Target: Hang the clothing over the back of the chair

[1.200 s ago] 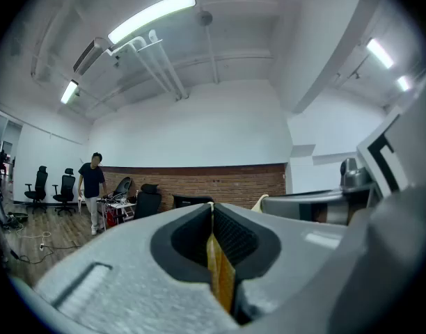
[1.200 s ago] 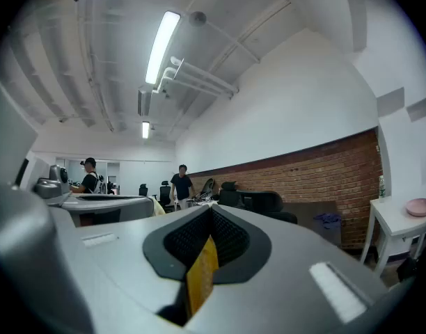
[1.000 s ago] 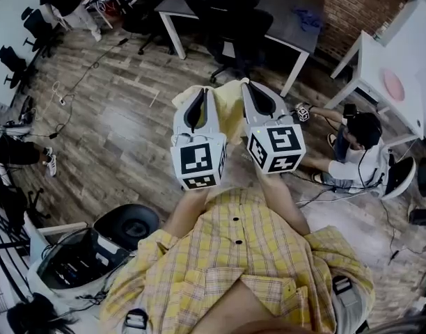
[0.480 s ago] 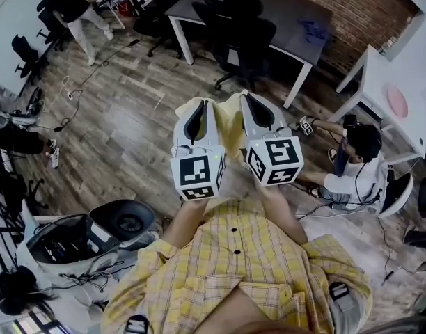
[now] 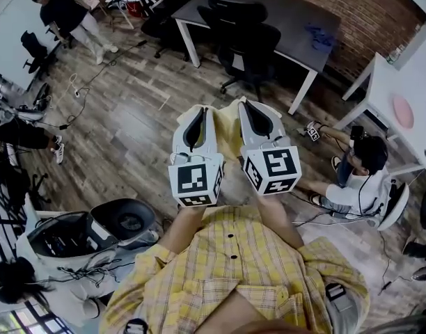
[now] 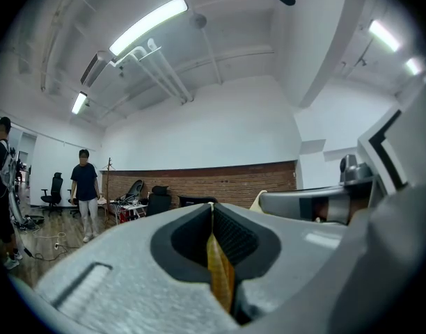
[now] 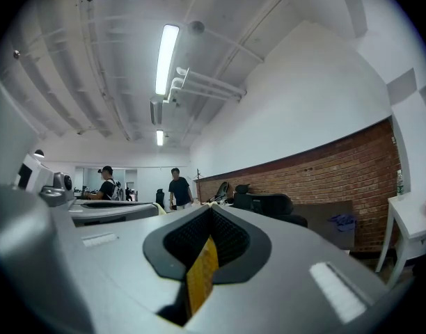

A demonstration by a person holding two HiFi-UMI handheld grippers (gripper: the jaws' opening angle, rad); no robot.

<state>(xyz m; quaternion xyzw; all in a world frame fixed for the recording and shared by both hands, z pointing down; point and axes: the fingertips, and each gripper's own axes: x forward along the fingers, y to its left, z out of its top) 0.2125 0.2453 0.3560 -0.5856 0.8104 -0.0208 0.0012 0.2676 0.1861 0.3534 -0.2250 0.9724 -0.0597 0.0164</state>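
A pale yellow garment (image 5: pixel 229 122) hangs between my two grippers, which I hold level and side by side at chest height. My left gripper (image 5: pixel 201 110) is shut on a fold of the yellow cloth (image 6: pixel 220 273). My right gripper (image 5: pixel 249 106) is likewise shut on the cloth (image 7: pixel 201 273). A black office chair (image 5: pixel 250 42) stands ahead of both grippers, by a grey desk (image 5: pixel 289 9), some way beyond the jaw tips. In the right gripper view the chair (image 7: pixel 270 204) shows in front of the brick wall. Most of the garment is hidden below the grippers.
A white table (image 5: pixel 408 61) stands at the right, and a person (image 5: pixel 359 169) sits on the floor beside it. Another person in black (image 5: pixel 65 14) stands at the far left. An open equipment case (image 5: pixel 63 242) and a round black stool (image 5: pixel 131 221) lie at the lower left. Cables cross the wooden floor.
Both grippers have drifted slightly forward with the garment, still shut on it. The person in black at the far left has walked a few steps.
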